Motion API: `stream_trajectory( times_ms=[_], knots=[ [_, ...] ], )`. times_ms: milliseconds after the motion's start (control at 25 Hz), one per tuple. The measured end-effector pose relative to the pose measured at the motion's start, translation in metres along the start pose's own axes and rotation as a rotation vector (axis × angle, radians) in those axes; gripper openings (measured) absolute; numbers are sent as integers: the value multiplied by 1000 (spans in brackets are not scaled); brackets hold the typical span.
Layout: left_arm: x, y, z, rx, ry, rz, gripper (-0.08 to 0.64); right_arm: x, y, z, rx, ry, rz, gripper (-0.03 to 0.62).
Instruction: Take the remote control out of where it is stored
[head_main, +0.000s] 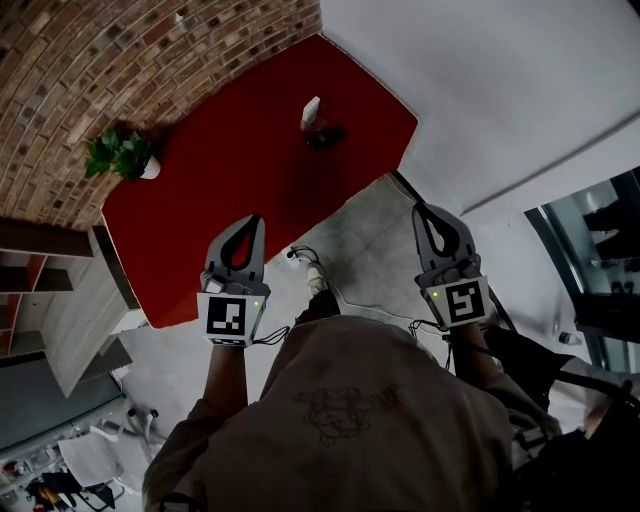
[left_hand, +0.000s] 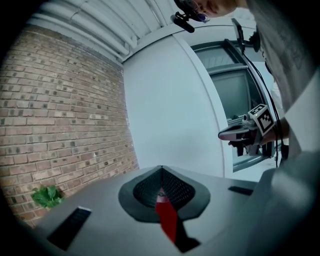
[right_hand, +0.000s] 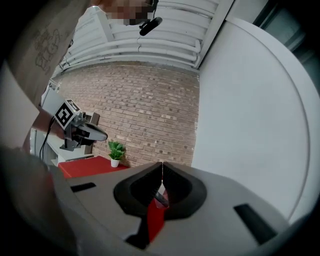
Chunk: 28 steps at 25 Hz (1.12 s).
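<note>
Left gripper, right gripper: jaws pressed together, nothing held. Remote control stands well apart from both on red table, upright in dark holder; too small for detail.

White remote control, standing upright in a small dark holder, on the red table

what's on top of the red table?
Green potted plant at one corner; white remote control standing in a dark holder. The left hand-held gripper covers the red table's near edge.
</note>
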<state>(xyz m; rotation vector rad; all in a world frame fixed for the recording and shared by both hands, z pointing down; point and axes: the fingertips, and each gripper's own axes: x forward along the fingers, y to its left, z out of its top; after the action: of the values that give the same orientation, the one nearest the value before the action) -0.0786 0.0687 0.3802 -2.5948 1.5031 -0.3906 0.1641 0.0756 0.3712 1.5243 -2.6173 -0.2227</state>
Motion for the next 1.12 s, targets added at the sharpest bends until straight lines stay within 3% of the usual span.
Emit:
stream_trajectory(
  times_ms=[760, 960, 1120],
  knots=[
    [50, 119, -17, -16, -44, -27, 8, 135, 24, 27, -18, -25, -9, 14],
    [61, 142, -12, -34, -87, -32, 8, 156, 26, 30, -22, -26, -34, 14],
    [68, 155, -21, -1, -73, -52, 8, 169, 24, 31, -29, -20, -57, 14]
  ],
)
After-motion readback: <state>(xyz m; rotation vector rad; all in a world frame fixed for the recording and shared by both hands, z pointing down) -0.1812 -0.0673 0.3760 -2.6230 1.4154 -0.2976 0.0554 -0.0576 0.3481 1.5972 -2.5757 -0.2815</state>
